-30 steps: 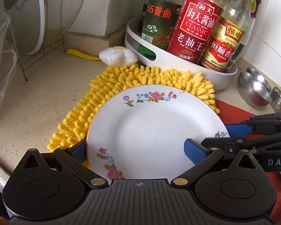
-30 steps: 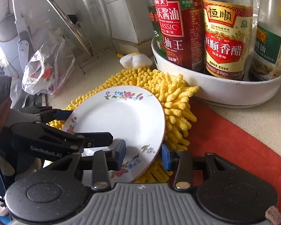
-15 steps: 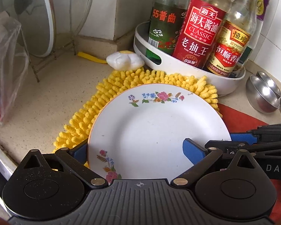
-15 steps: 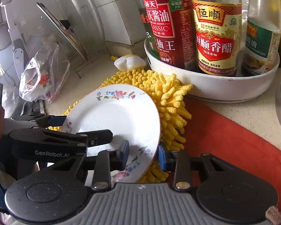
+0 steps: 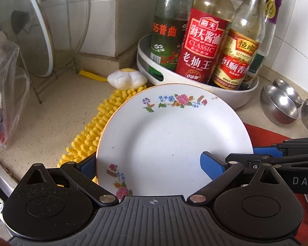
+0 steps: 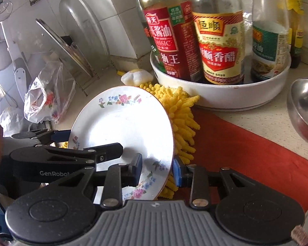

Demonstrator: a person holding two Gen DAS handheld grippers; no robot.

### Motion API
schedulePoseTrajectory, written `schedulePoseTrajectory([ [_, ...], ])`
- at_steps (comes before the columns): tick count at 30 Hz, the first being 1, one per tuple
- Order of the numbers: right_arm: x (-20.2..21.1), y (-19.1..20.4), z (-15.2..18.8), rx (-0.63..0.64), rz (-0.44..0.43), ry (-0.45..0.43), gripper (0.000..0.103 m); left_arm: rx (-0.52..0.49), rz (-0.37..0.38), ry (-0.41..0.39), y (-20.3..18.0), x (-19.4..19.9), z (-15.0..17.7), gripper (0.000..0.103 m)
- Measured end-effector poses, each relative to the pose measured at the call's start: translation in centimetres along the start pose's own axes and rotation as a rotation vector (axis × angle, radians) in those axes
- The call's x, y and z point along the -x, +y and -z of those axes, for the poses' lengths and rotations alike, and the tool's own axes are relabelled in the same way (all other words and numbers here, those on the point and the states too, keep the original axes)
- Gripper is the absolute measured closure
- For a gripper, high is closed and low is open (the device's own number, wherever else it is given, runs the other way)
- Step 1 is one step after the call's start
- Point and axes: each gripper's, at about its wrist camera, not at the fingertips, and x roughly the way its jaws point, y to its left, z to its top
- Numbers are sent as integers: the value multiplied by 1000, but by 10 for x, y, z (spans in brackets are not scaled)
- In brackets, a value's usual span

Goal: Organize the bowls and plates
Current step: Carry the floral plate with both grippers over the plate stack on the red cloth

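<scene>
A white plate with flower prints (image 5: 174,135) is held tilted above the yellow chenille mat (image 5: 96,127). My left gripper (image 5: 149,164) is shut on the plate's near-left rim, one blue pad above and one below. My right gripper (image 6: 157,169) is shut on the plate's (image 6: 121,127) right rim, with blue pads on both faces. The right gripper's fingers (image 5: 264,153) show at the plate's right side in the left wrist view. Steel bowls (image 5: 279,104) sit on the counter at the right; one also shows in the right wrist view (image 6: 303,108).
A white tray (image 5: 232,94) holding several sauce bottles stands behind the plate. A red cloth (image 6: 246,147) lies right of the mat. Glass lids on a wire rack (image 5: 30,34) and a plastic bag (image 6: 47,94) stand at the left. The counter edge (image 5: 0,178) is near left.
The plate has been lifted off the yellow mat and tilted up, with both grippers still closed on its rim. Both cameras rose with it.
</scene>
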Motion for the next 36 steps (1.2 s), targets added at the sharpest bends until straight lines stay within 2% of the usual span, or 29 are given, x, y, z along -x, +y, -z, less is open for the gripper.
schedulePoseTrajectory([
  [18, 49, -28, 6, -48, -3, -112, 73, -76, 3, -67, -52, 21, -16, 1],
  [36, 128, -94, 34, -179, 99, -220, 73, -229, 128, -93, -156, 24, -26, 1],
])
